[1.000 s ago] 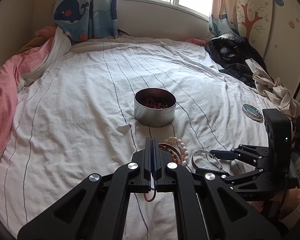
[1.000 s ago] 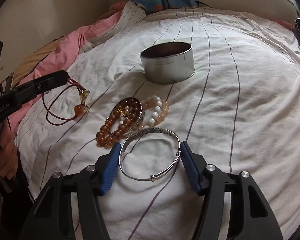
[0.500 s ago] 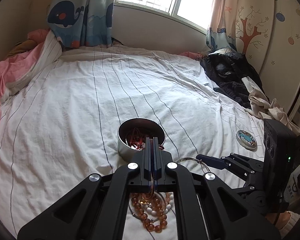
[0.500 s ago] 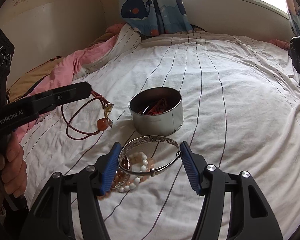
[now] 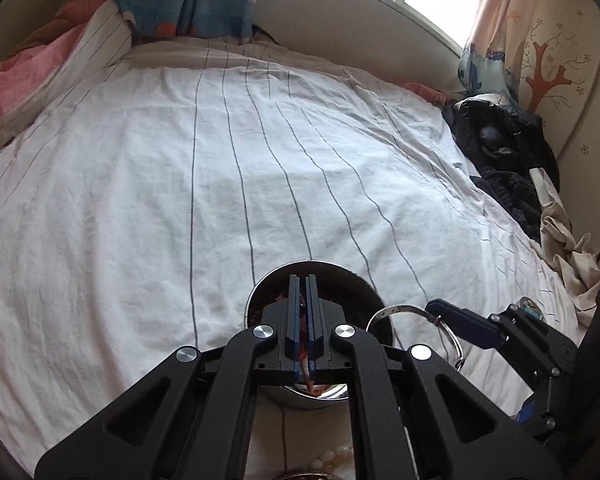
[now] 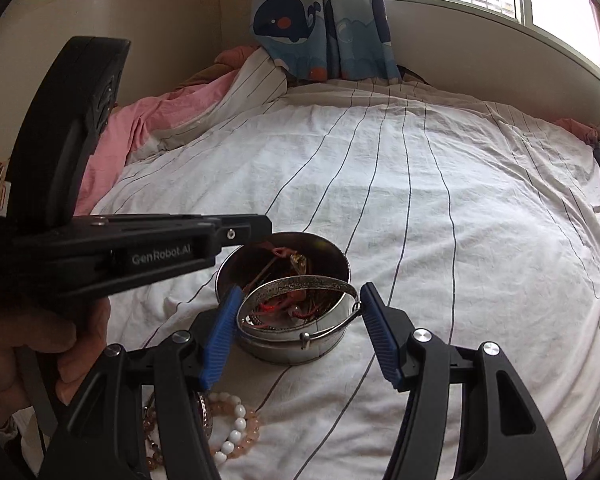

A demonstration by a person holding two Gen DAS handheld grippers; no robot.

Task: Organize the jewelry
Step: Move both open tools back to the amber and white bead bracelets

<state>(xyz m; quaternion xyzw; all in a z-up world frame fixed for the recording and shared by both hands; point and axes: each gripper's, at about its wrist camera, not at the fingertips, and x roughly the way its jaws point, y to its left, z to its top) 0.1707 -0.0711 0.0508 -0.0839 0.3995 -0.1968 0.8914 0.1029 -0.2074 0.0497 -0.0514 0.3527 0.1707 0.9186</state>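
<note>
Both tools are over the tin (image 6: 284, 312) now, a round metal tin standing on the striped bed sheet (image 6: 420, 200), and everything else places off it.

Left gripper (image 5: 303, 308) sits right above the tin's mouth, jaws pressed together with only a sliver between the blue pads. A thin red cord (image 5: 307, 378) runs down between them, so it is clamped on that cord necklace; in the right wrist view the cord and its amber pendant (image 6: 298, 261) hang from the tip down inside the tin's far half. A hand (image 6: 32, 356) grips the left tool's handle, off to the tin's left.

Right gripper (image 6: 298, 312) comes in on the tin's near side, jaws held wide, about as wide as the tin itself. The silver bangle (image 6: 296, 292) spans the gap from one blue pad to the other, tilted, hovering over the tin's near rim with its clasp end hanging toward the camera. Pads look to be pressing both sides of it.

Inside the tin, a tangle of red cords and beads (image 6: 288, 308).

On the near side of the tin, lying on the sheet, a pink and white bead bracelet (image 6: 236, 432), with an amber bead bracelet (image 6: 152, 452) just beside it, partly hidden under the right tool's frame.
</note>
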